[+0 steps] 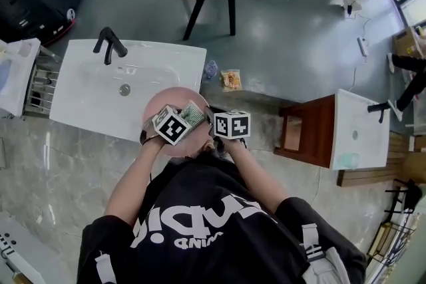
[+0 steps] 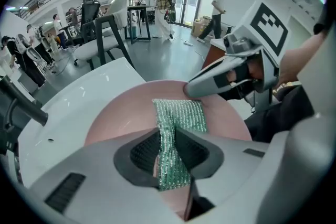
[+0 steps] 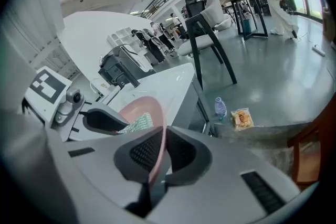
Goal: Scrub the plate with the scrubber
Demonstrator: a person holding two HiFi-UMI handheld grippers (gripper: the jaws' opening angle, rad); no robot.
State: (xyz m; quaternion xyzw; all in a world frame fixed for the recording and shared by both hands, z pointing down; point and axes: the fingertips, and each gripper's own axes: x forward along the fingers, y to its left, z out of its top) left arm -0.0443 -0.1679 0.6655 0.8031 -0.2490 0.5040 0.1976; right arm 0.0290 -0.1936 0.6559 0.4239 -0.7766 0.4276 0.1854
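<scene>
By glossy white sink [image 1: 80, 96], glittery mesh scrubber [image 2: 178, 115] touches round pink plate [image 2: 121, 113].

My left gripper [image 2: 169, 153] tilts steeply down, its jaws pinched on the green scrubber [image 2: 181, 115]. My right gripper [image 3: 156, 159] angles down less, jaws nearly together, clamping the rim of the pink plate [image 3: 140, 110]. Both my forearms reach forward, grippers close together.

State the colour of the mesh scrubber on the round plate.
Glittery green; the mesh scrubber shows best in the left gripper view.
</scene>
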